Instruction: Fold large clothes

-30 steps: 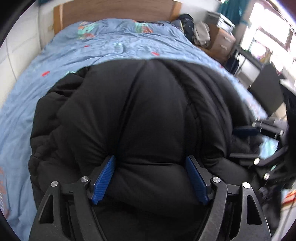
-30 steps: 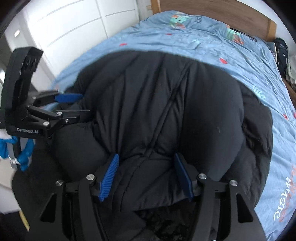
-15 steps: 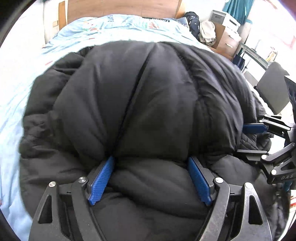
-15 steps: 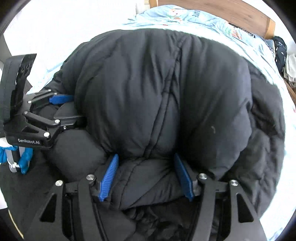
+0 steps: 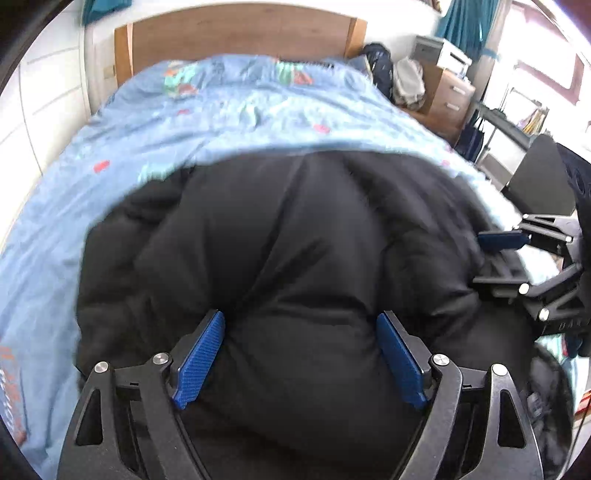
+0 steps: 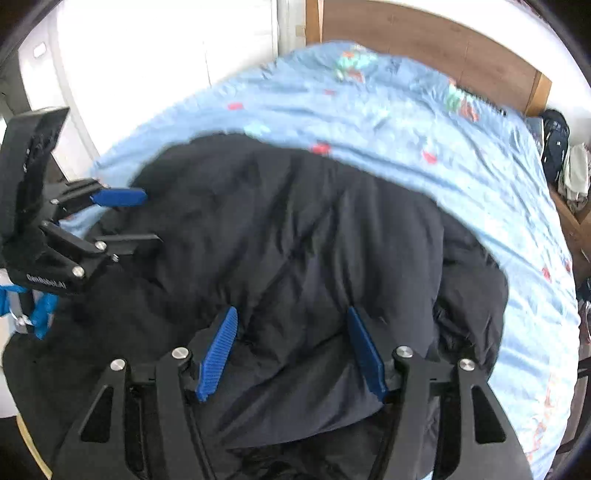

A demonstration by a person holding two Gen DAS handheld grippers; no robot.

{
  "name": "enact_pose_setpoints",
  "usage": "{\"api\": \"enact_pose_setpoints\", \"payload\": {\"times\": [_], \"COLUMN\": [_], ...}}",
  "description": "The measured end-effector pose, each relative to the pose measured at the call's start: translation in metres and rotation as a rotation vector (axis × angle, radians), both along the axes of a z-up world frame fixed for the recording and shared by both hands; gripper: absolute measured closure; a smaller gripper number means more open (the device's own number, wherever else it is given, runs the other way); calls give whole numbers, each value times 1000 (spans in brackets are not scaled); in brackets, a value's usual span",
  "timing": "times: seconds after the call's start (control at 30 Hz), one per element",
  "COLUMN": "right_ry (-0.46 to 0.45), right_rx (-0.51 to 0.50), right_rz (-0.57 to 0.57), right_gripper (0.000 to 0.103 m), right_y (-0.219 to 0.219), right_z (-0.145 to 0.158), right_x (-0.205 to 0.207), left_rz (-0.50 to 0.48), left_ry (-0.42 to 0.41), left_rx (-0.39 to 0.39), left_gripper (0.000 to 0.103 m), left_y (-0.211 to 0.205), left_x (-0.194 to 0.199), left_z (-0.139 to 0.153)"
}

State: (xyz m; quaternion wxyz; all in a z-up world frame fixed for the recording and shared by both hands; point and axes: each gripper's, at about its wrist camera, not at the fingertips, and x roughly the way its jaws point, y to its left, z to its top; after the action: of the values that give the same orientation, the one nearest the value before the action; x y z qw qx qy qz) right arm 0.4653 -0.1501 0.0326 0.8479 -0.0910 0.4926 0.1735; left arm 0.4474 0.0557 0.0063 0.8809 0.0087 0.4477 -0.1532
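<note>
- Item under handling: a black padded coat (image 5: 295, 258), bulky, lying bunched on the blue bedspread (image 5: 184, 129) directly ahead of and beneath both grippers; the wooden headboard (image 5: 240, 33) stands well beyond it.
- Left gripper (image 5: 301, 354): jaws are opening, with a thick roll of the coat between the blue pads (image 5: 201, 354). The padding bulges against both pads, so contact remains.
- Right gripper (image 6: 291, 350): jaws at a middling spread, clamped on a fold of the same coat, cloth filling the gap between the pads (image 6: 218, 350).
- In each wrist view the other gripper shows to the side, at the coat's edge.
- Step in hand, by judgement: the folded-over near portion is being set down and the left grip released; the right has not let go.
- Next move, by judgement: free both grips, draw clear without dragging the cloth, then press or re-grip the outer edge. Risk: the puffy filling may spring the fold open.
</note>
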Motion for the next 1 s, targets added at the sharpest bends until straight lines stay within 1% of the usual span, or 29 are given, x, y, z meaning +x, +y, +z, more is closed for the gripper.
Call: {"api": "enact_pose_setpoints", "payload": {"times": [0.07, 0.1, 0.13, 0.2, 0.3, 0.4, 0.53, 0.57, 0.63, 0.7, 0.77, 0.9, 1.0], "right_ry": [23, 32, 35, 27, -8, -49, -135, -151, -183, -205, -216, -217, -192], "right_rx": [4, 29, 45, 47, 43, 71, 81, 83, 87, 81, 74, 49, 24], "right_rz": [-10, -23, -32, -32, -27, -40, -43, -45, -47, -44, -46, -60, -72], "right_gripper": [41, 40, 39, 38, 36, 36, 36, 36, 36, 36, 36, 36, 36], "right_y": [-5, -10, -13, -12, -10, -13, -13, -12, -18, -13, -12, -11, -12], "right_z": [-15, -21, -25, -26, -35, -37, -41, -39, -40, -43, -42, -41, -39], "right_x": [0, -1, -3, -4, -13, -20, -42, -41, -50, -53, -50, -60, -70], "left_rz": [-4, -2, 4, 15, 13, 6, 1, -1, -4, -5, -2, 3, 9], "left_ry": [2, -2, -8, -20, -60, -95, -146, -160, -175, -187, -192, -176, -128], "left_rx": [-2, -5, -13, -25, -26, -35, -52, -54, -57, -59, -56, -38, -21], "left_gripper": [15, 14, 13, 12, 11, 10, 10, 10, 10, 10, 10, 10, 10], "left_y": [4, 4, 6, 8, 3, 3, 7, 8, 9, 10, 10, 12, 12], "left_x": [-8, -12, -15, -22, -24, -27, -35, -38, -39, -39, -41, -48, -55], "left_z": [-16, -19, -23, -25, -29, -30, -31, -31, -31, -30, -29, -28, -26]}}
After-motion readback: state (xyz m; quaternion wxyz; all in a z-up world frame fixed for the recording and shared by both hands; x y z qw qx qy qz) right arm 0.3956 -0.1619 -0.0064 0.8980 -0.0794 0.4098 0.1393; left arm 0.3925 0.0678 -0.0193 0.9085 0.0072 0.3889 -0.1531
